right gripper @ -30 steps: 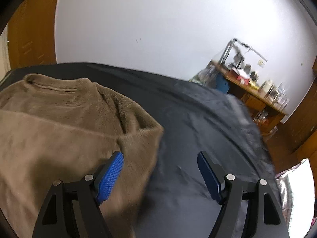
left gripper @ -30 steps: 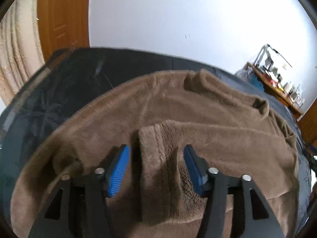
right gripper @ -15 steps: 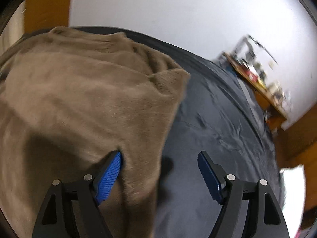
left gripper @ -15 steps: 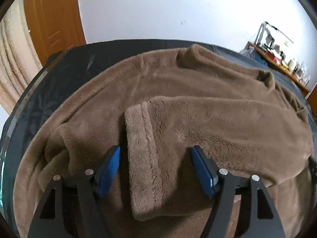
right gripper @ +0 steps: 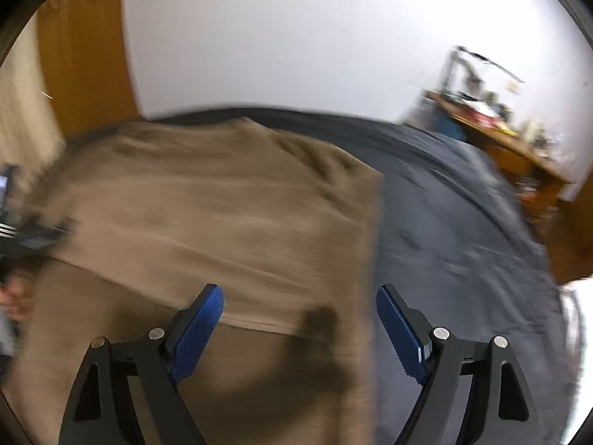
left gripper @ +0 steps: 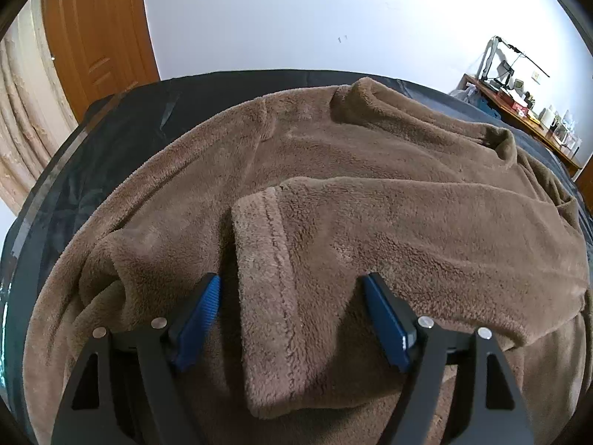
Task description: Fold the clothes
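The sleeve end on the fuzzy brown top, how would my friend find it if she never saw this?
Start at the dark sheet that covers the bed, then find the fuzzy brown top spread over it. One sleeve lies folded across its middle. The sleeve cuff is that sleeve's blunt end, between the open left gripper's blue pads, and it alone has stitched lines along its edge.

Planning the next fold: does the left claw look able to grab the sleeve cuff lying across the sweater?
Probably yes. The left claw is open, with the sleeve cuff between its fingers and nothing covering it.
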Action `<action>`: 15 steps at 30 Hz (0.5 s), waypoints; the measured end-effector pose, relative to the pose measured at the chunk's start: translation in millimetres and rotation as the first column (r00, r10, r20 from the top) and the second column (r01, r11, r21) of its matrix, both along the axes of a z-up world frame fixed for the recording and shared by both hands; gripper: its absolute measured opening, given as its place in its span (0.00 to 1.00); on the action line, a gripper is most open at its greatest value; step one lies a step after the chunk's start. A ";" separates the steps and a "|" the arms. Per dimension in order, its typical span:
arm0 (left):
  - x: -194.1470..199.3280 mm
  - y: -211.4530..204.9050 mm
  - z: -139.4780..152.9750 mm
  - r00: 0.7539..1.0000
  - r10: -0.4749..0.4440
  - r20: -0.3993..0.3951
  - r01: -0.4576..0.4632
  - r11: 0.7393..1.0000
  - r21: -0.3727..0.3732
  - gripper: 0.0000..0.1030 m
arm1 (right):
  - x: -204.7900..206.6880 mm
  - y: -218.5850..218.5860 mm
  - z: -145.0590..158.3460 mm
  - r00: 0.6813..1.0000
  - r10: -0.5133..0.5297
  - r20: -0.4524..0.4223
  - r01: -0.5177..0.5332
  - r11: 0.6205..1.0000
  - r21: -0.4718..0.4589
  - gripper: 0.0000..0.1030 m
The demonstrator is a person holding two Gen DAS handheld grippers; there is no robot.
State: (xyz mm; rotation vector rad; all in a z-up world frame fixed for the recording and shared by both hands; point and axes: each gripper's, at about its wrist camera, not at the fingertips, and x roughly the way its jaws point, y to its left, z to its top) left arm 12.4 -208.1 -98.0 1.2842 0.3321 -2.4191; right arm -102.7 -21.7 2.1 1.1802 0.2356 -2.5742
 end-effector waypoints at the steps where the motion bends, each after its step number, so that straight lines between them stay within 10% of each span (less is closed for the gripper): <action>1: 2.8 0.4 3.9 1.000 0.000 0.014 -0.001 1.000 0.011 0.79 | 5.6 -8.9 1.2 1.000 0.026 0.001 -0.026 1.000 -0.017 0.83; 8: 75.7 -3.0 50.1 0.994 -0.050 -0.098 0.056 0.997 0.057 0.79 | 16.9 -63.5 -45.3 0.988 0.142 0.056 -0.142 0.990 0.004 0.83; 15: 183.1 -55.1 58.3 0.989 0.104 -0.105 -0.094 0.991 0.092 0.79 | 22.7 -77.6 -72.9 0.980 0.180 0.084 -0.183 0.983 0.022 0.86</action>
